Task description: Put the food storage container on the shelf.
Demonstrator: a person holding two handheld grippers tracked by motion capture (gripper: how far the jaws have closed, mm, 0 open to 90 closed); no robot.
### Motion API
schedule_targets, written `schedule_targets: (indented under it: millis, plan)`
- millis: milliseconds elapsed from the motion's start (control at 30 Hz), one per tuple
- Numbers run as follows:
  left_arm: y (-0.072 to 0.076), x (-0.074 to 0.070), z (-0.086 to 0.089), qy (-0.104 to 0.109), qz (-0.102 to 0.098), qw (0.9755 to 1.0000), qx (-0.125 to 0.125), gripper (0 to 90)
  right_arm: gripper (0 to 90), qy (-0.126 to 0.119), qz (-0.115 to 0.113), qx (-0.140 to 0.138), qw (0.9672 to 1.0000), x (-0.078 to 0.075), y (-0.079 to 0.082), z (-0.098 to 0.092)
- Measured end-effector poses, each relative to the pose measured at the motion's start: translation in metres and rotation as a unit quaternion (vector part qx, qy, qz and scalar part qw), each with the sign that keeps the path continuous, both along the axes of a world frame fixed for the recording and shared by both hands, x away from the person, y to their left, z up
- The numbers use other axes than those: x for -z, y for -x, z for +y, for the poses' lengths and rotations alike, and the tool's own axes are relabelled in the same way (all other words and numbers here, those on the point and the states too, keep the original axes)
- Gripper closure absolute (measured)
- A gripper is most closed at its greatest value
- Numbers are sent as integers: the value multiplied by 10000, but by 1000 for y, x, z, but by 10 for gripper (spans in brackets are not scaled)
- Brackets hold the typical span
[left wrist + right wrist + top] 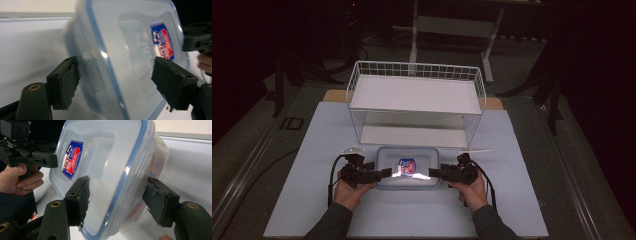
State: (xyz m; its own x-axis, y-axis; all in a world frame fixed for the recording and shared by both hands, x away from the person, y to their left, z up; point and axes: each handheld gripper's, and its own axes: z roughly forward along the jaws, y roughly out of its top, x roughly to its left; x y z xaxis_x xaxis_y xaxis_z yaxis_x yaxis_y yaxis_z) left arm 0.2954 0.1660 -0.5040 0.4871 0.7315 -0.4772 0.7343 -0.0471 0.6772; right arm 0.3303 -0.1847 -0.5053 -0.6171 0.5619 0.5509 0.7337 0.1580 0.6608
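The room is dark; a pale blue-white table [312, 200] carries the lit work area. A white two-tier wire rack [416, 102] stands at the far half of the table, both shelves bare.

Just in front of the rack, at the near centre of the table, lies a clear plastic container [408, 167] with a blue-rimmed lid and a red-and-blue label [406, 165] on top. Whether its base rests fully on the table cannot be told.

Left gripper [385, 173]: held in the person's left hand [348, 192], it meets the container's left end. In the left gripper view the jaws straddle that end, one pad beside the side wall, the other over the lid. The pad over the lid stands off the plastic, so the jaws are parted around the container without a confirmed clamp.

Right gripper [433, 173]: held in the right hand [473, 192], it meets the container's right end. In the right gripper view its jaws stand wide, one pad [81, 200] against the lid face, the other [160, 200] against the side wall below the rim, clamping the container
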Motion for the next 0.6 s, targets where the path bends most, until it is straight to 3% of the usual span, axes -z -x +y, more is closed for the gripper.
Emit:
schedule_targets:
  millis: [233, 433, 600]
  plan:
    - [-5, 5, 8, 383, 194, 9991, 10, 217, 392, 50, -108, -86, 9999, -1, 2, 1]
    - [-9, 9, 10, 531, 275, 9982, 71, 163, 397, 98, -202, -144, 9996, -2, 4, 2]
    - [-8, 11, 14, 658, 348, 9972, 91, 189, 413, 24, -155, -153, 9998, -1, 4, 0]
